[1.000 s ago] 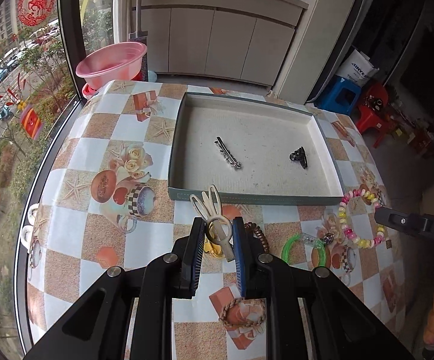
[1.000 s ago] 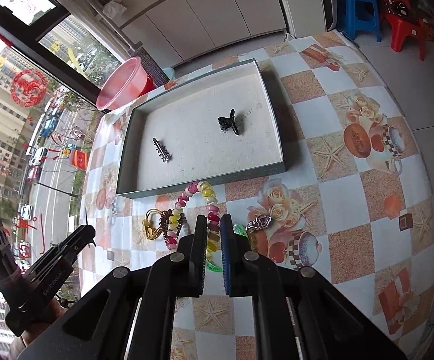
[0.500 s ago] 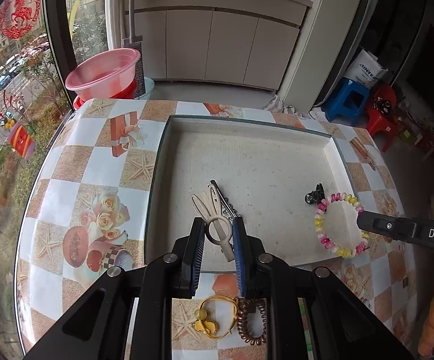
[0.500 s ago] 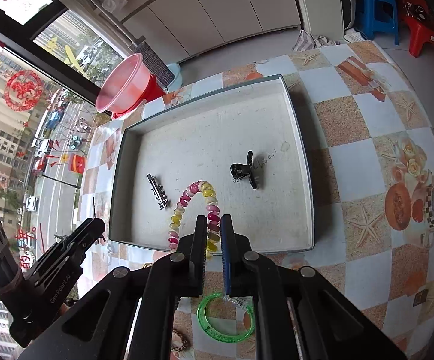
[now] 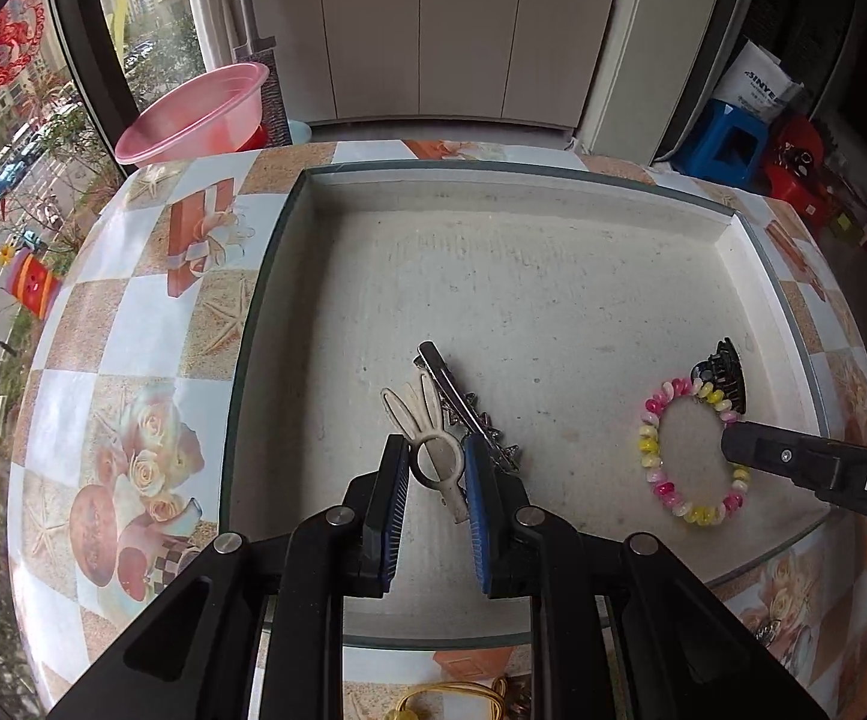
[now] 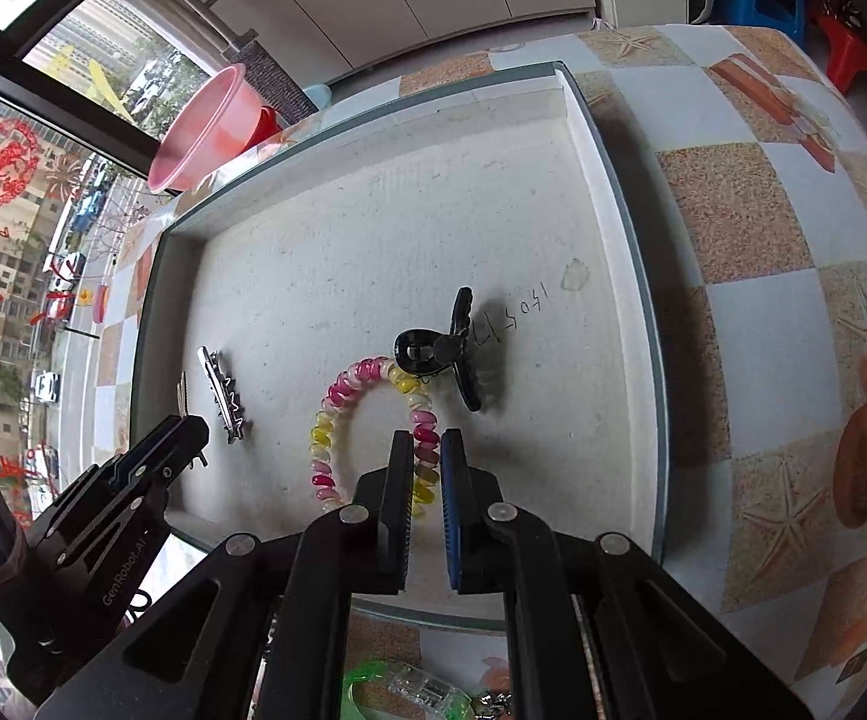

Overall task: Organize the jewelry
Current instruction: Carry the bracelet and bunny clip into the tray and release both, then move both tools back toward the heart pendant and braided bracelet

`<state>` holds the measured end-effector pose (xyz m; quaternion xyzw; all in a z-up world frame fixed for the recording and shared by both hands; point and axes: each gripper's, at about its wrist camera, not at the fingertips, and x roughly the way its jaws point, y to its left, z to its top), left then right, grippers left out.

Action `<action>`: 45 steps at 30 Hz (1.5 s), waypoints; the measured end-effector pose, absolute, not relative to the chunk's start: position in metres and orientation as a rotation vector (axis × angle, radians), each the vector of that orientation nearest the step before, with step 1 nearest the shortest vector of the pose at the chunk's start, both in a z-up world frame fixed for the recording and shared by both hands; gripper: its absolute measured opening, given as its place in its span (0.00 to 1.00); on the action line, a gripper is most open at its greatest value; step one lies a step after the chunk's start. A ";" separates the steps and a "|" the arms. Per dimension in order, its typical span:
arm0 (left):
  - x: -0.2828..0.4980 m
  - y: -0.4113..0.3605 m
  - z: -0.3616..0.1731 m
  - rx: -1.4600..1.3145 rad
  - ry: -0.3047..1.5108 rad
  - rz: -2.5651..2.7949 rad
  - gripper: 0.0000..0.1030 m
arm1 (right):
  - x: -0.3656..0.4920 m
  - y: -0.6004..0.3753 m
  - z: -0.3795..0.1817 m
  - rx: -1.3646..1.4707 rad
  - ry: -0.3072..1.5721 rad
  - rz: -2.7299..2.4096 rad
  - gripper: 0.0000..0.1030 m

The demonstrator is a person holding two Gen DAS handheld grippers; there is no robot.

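The table (image 5: pixel 133 360) in its checked seashell cloth carries the grey tray (image 5: pixel 289 228), and both tongs are over that tray. A pink basin (image 5: pixel 193 114) sits beyond the tray's far left corner. Left gripper (image 5: pixel 436 462) is clamped on the ring end of a cream bunny-ear hair clip (image 5: pixel 418 420), ears pointing toward the tray's far wall, low over the near-left part of the floor. A silver clip (image 5: pixel 463 405) lies on the tray floor directly beneath it. Right gripper (image 6: pixel 427 459) is pinched shut on a pink-and-yellow beaded bracelet (image 6: pixel 337 414), loop hanging over the tray's near-right part. A black claw clip (image 6: pixel 445 354) rests on the tray floor just beyond the bracelet's far edge.
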<state>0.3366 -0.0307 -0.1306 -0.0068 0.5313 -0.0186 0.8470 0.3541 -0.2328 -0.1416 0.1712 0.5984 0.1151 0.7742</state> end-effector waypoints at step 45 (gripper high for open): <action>0.271 -0.025 -0.083 0.039 1.088 0.014 1.00 | 0.309 -0.254 -0.083 0.370 1.142 0.228 0.85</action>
